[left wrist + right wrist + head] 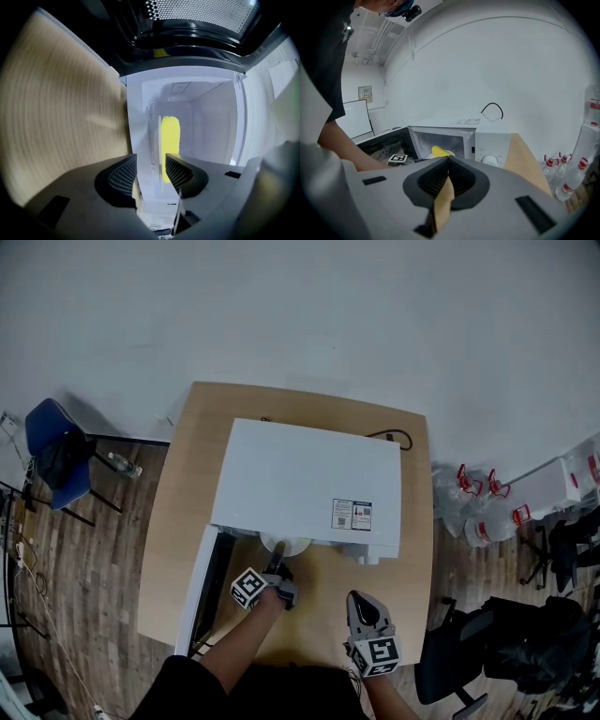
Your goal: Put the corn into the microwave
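On a light wooden table (178, 521) against a pale wall stands one white microwave (300, 474), its single door (195, 587) swung open to the left in the head view. One ear of yellow corn (170, 136) lies inside the oven on one white plate (286, 545), whose rim shows just at the mouth of the cavity.

Two hand-held grippers are in play. The left gripper (278, 561) reaches to the oven's opening, its jaws standing apart and clamped on nothing. In the left gripper view the plate's thin edge runs through the gap between the two pads without either pad pressing on it. The corn lies just beyond the fingertips, deeper in the cavity, roughly in line with the gap and nearer the jaw at that view's right.

The right gripper (361, 601) hangs over the bare tabletop in front of the microwave's control side, well apart from the corn. Its jaws are pressed together with nothing between them. From the right gripper view the corn is visible through the open doorway, resting on the plate, with the person's forearm (351, 150) stretched toward it at the left.

Off the table, one blue chair (52, 442) stands at the left. A cluster of clear water jugs (487, 517) with red handles sits on the floor at the right, at least three of them.
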{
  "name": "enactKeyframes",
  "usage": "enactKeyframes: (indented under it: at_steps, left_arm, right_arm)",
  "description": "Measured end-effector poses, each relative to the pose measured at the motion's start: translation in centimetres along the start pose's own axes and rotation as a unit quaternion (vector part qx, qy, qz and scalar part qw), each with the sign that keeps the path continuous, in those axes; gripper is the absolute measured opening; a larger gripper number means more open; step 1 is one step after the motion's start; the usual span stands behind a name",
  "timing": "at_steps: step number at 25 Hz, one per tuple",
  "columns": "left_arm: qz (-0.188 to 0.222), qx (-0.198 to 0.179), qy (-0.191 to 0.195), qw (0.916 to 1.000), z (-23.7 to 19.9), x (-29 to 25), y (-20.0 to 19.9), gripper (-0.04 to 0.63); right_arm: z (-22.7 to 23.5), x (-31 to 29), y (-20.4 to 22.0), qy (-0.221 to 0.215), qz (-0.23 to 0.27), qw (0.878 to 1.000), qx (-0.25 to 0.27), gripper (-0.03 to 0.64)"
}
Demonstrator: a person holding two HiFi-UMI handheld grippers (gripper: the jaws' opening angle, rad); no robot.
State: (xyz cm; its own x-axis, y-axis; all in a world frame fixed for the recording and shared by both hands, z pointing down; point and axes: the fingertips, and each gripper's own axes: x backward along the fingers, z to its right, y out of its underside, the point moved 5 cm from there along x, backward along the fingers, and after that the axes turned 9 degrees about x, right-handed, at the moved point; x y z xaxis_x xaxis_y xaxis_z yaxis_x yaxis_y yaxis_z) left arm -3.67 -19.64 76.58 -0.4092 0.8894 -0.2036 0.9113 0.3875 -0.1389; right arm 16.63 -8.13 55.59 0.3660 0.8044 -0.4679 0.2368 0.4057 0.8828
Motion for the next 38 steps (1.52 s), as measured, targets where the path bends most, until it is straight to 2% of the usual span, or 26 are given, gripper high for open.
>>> enactKeyframes:
  at_steps: [9, 12, 18, 23, 34, 38]
  left_arm:
    - [-0.024, 0.004, -0.027, 0.9993, 0.1, 2.3, 0.7, 0.162]
    - [-0.012, 0.007, -0.033, 0.9994, 0.2, 2.4, 0.4, 0.108]
    - [-0.008, 0.013, -0.018, 0.9997, 0.9, 1.8, 0.6, 0.025]
    - [0.011, 0.041, -0.02, 0.9989, 0.9, 0.6, 0.3, 0.021]
    - [0.028, 0.026, -0.015, 0.9992, 1.4, -2.2, -1.1, 0.021]
    - [0.016, 0.021, -0.009, 0.9996, 1.5, -2.2, -1.1, 0.023]
  right_arm:
    - [-0.4, 0.8, 0.2, 0.008, 0.007, 1.0, -0.004, 0.06]
    - [-0.9, 1.0, 0.2, 0.008, 0.007, 1.0, -0.005, 0.06]
    - [-0.8, 1.4, 0.4, 0.016, 0.004, 1.0, -0.007, 0.06]
    - [-0.3, 1.6, 0.6, 0.022, 0.003, 1.0, -0.011, 0.06]
    - [0.5, 1.0, 0.8, 0.021, -0.002, 1.0, -0.014, 0.06]
    - [0.5, 0.8, 0.9, 0.019, -0.003, 1.0, -0.017, 0.06]
